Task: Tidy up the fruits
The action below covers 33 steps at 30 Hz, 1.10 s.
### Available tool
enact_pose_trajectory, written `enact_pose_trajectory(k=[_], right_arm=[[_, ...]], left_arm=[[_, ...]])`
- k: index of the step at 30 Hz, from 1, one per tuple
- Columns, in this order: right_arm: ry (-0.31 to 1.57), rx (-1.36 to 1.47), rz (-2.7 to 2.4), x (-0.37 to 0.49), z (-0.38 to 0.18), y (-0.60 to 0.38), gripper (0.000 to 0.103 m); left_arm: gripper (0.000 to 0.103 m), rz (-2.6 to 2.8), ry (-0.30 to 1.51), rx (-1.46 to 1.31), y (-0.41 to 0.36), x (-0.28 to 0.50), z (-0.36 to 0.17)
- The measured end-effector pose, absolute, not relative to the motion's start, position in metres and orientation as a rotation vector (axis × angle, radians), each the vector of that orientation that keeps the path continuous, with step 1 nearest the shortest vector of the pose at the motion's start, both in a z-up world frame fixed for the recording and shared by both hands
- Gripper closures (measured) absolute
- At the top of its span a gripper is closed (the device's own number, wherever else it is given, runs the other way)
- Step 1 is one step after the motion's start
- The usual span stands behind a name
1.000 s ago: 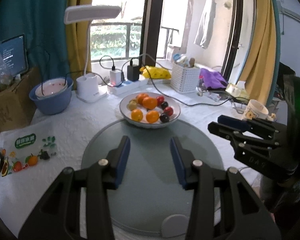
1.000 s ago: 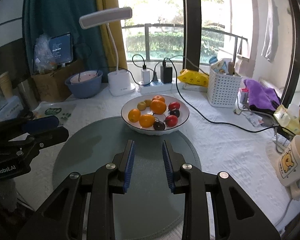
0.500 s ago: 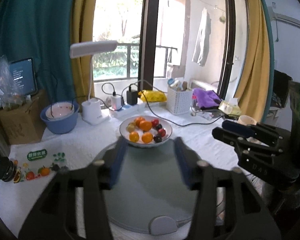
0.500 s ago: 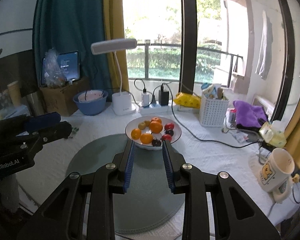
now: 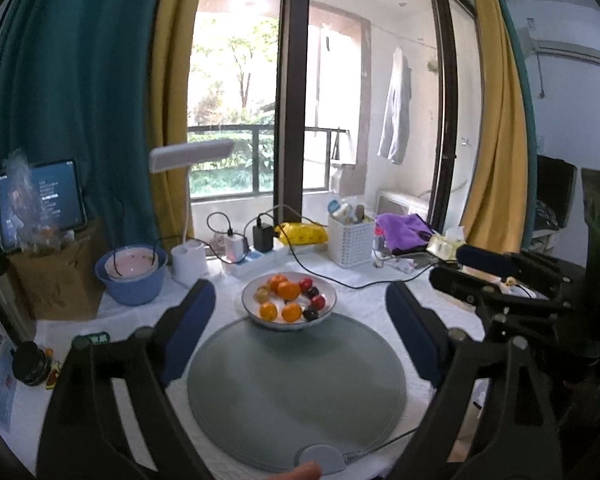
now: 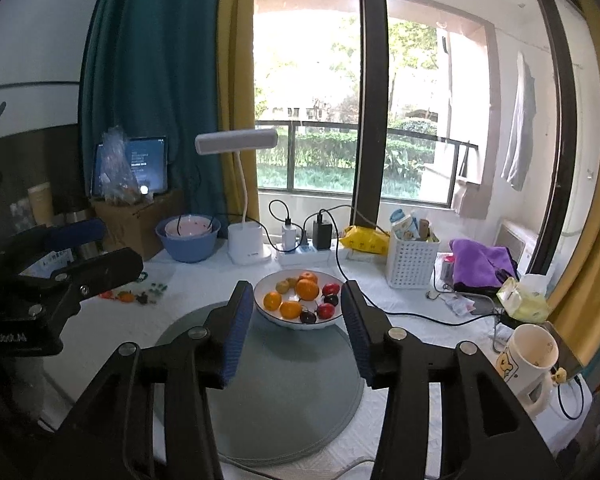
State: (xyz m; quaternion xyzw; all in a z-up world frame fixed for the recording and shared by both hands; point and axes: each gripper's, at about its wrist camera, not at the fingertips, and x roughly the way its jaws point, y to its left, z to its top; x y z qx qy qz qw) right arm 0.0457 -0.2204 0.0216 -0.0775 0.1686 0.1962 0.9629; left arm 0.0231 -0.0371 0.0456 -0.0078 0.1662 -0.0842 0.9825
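Both tools raised and spread wider, left tool [image 5: 298,300], right tool [image 6: 298,300], hovering before fruit bowl [image 6: 268,312]

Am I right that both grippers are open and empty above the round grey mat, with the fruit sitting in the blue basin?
Not quite. The fruit sits in the white bowl at the mat's far edge, as the right wrist view shows; the blue basin holds a pink bowl. Left gripper and right gripper are open and empty.

A tall window [image 6: 324,120] with a dark central frame [image 6: 370,92] opens onto a balcony railing [image 6: 364,140] and green trees in bright daylight. Teal curtain [image 6: 152,60] and yellow curtain [image 6: 236,80] hang at its left; another yellow curtain [image 5: 496,112] hangs right. A white-clothed table [image 6: 416,332] stands below the white wall [image 6: 28,40]
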Motion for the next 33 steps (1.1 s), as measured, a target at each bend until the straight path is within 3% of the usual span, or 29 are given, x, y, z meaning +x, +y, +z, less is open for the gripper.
enact_pose_trajectory(k=[16,33], right_arm=[[0.279,-0.112,0.367,0.013,0.04,-0.234,0.054],[0.285,-0.113,0.374,0.012,0.041,-0.233,0.054]], left_arm=[[0.01,-0.104,0.239,0.056,-0.043,-0.014,0.062],[0.01,-0.142,0.253,-0.016,-0.034,-0.019,0.061]])
